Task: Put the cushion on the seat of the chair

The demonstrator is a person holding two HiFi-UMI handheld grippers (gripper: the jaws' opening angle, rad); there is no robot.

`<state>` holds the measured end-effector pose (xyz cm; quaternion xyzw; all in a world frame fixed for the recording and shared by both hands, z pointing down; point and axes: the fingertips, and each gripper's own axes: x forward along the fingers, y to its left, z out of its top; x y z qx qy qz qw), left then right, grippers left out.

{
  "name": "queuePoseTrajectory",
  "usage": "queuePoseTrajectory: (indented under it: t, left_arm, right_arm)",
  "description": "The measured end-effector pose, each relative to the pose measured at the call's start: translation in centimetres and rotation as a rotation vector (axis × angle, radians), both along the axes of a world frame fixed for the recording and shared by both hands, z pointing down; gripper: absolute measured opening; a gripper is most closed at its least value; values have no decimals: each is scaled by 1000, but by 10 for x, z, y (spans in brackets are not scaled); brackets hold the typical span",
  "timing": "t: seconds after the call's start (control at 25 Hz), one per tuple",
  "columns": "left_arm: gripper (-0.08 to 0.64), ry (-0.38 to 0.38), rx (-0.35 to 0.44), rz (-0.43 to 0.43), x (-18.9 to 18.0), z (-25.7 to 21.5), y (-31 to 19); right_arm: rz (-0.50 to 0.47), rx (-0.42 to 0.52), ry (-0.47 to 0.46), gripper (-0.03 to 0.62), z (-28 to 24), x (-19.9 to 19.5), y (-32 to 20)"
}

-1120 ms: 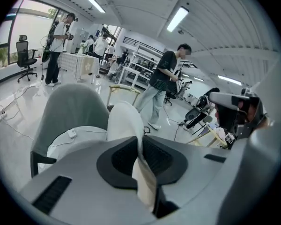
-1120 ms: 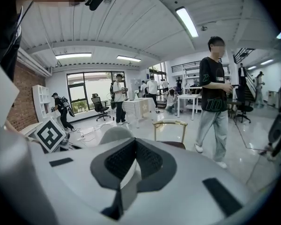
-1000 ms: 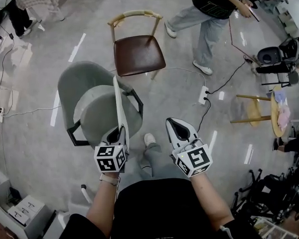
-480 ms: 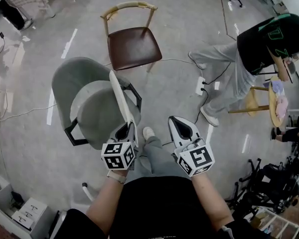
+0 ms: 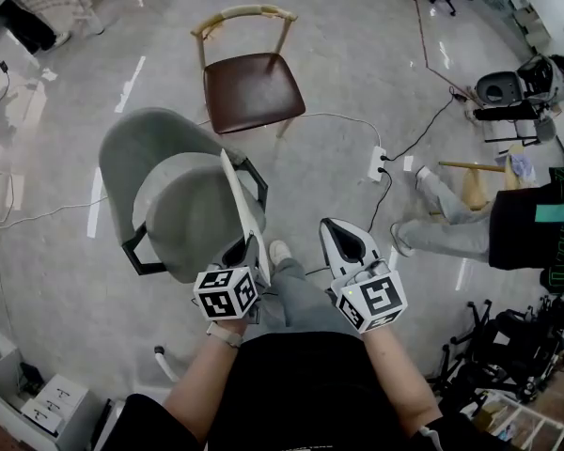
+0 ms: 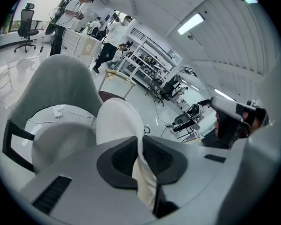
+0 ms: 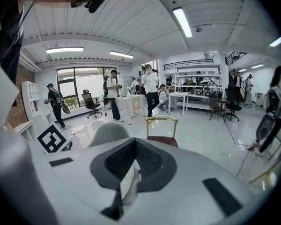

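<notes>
Left tool [image 5: 246, 244] pinches the thin cream cushion [image 5: 235, 195], standing on edge above the grey chair [image 5: 141, 153]; right tool [image 5: 342, 237] is closed, empty.

Person [image 5: 536, 231] cut off at rt edge; cushion [image 5: 239, 200] hides pt of grey chair [image 5: 183, 216].

The cushion [image 5: 238, 198] stands on edge in your left claw [image 5: 245, 250], above the armchair's [image 5: 148, 163] right side. Behind it stands the wooden chair [image 5: 252, 89]; a power strip [image 5: 378, 165] lies on the floor to the right.
</notes>
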<state>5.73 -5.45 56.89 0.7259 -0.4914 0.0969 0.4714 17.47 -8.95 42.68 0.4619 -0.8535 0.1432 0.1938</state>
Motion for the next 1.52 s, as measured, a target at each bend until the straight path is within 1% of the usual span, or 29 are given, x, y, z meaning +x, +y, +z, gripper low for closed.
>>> queuePoseTrajectory:
  t: [0.16,0.32,0.56,0.68,0.76,0.92,1.04,1.2,1.52]
  left_arm:
    - [43,22,2,24,7,6,-4]
    - [43,30,-11,14,3,14,-12]
    - [43,31,-32,0,-15,29,-15]
    - [44,36,-26,-6,-25,31,-15]
    - [44,25,-20,-4,-34,31,-15]
    - [46,-27,-25,-19,-63,34,-12]
    - [46,-80,-34,-21,-86,39,-6]
    - [46,-165,-62,-19,-116,50,0]
    - [46,-358,-112,19,-173,79,13]
  right_arm:
    - [0,-7,8,8,2,1,2]
    - [2,-14,13,8,5,1,2]
    - [-17,-32,19,8,11,-9,1]
    - [-27,-40,19,8,14,-15,0]
    - [-37,-43,21,8,15,-19,-1]
    - [-63,-50,21,8,18,-32,-3]
    - [-92,-55,19,8,19,-44,-5]
    - [-134,-61,19,8,22,-65,-11]
    - [-206,-83,25,8,31,-100,-20]
